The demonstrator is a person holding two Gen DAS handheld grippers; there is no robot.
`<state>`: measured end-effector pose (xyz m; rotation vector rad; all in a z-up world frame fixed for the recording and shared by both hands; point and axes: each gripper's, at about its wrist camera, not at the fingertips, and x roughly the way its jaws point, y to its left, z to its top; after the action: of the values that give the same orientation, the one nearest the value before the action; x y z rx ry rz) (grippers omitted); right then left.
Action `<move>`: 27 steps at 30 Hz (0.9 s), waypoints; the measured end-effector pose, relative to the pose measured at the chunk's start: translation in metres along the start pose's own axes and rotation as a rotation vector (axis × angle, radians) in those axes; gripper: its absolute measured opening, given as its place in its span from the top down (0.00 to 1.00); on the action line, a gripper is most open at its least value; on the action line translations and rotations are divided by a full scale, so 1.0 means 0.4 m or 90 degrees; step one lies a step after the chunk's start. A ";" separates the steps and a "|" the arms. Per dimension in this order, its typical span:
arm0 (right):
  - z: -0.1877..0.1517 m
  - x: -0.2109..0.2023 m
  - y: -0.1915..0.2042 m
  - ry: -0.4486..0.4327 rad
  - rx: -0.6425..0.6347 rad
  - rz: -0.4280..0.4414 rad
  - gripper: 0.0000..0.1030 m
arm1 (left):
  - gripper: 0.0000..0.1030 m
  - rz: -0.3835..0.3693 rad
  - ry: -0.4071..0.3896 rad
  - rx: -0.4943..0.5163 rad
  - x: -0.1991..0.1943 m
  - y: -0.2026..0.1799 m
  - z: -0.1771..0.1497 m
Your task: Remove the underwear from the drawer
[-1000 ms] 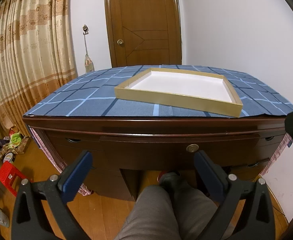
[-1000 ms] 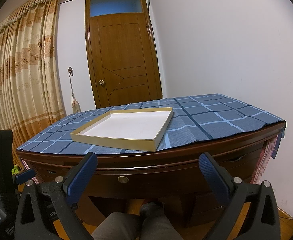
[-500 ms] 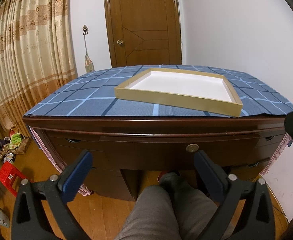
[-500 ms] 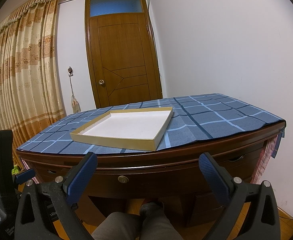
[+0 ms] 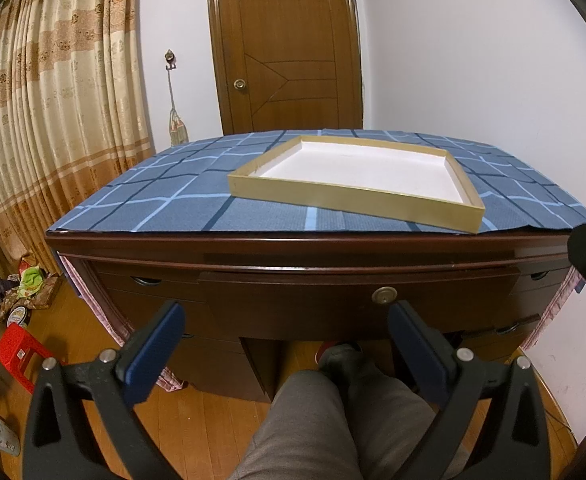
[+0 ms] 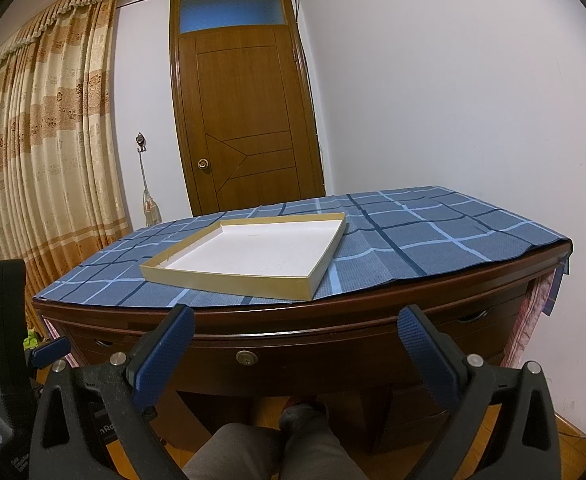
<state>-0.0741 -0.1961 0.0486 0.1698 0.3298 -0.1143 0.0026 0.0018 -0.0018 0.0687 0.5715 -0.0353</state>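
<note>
orange wooden floorboards point(image 5: 197, 420) run under the whole scene, and nearest the cameras a person's grey-trousered leg point(image 5: 333, 420) stretches toward the desk's kneehole. just past it the left gripper point(image 5: 285, 342) hangs with its blue-padded fingers spread wide and nothing between them; the right gripper point(image 6: 295, 344) is the same, jaws released and empty, held a little higher so it looks across the desk's edge.

beyond the fingertips stands the dark reddish-brown wooden desk point(image 5: 253, 248), and its wide centre drawer with a round brass lock point(image 5: 385, 295) is shut flush. smaller side drawers with recessed pulls sit to either side, also closed. no underwear shows anywhere; presumably it lies inside one of the closed drawers, though which one cannot be told.

on top, a blue checked cloth point(image 6: 433, 240) covers the desk, and a shallow tan cardboard tray with a white floor point(image 6: 253, 252) rests on it, empty, a likely place for the garment.

farther off are a brown panelled door point(image 6: 245, 120) and gold patterned curtains point(image 5: 53, 120).

judging from this, the task sits at its very start: the approach. the next move calls for bringing one gripper to a drawer front, catching its lower lip or pull, and drawing it straight out.
</note>
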 end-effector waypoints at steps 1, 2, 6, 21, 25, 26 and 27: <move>0.000 0.000 0.000 0.000 0.000 0.000 0.00 | 0.00 0.000 0.000 0.000 0.000 -0.001 0.000; 0.004 0.006 0.007 0.001 0.001 0.000 0.00 | 0.00 0.000 0.000 0.000 0.001 -0.001 0.000; -0.009 0.014 0.003 0.004 0.003 0.001 0.00 | 0.00 0.000 0.000 0.001 0.000 -0.001 0.000; -0.012 0.015 -0.005 0.006 0.006 0.001 0.00 | 0.00 -0.001 0.000 0.001 0.000 -0.001 -0.001; -0.011 0.015 -0.005 0.006 0.006 0.001 0.00 | 0.00 -0.001 0.000 0.001 0.000 -0.001 -0.001; -0.011 0.015 -0.005 0.006 0.006 0.001 0.00 | 0.00 -0.001 0.000 0.001 0.000 -0.001 -0.001; -0.012 0.015 -0.006 0.006 0.007 0.001 0.00 | 0.00 -0.001 -0.001 0.002 0.000 -0.001 -0.001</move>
<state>-0.0704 -0.1979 0.0418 0.1820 0.3389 -0.1141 0.0023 0.0015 -0.0023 0.0709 0.5707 -0.0372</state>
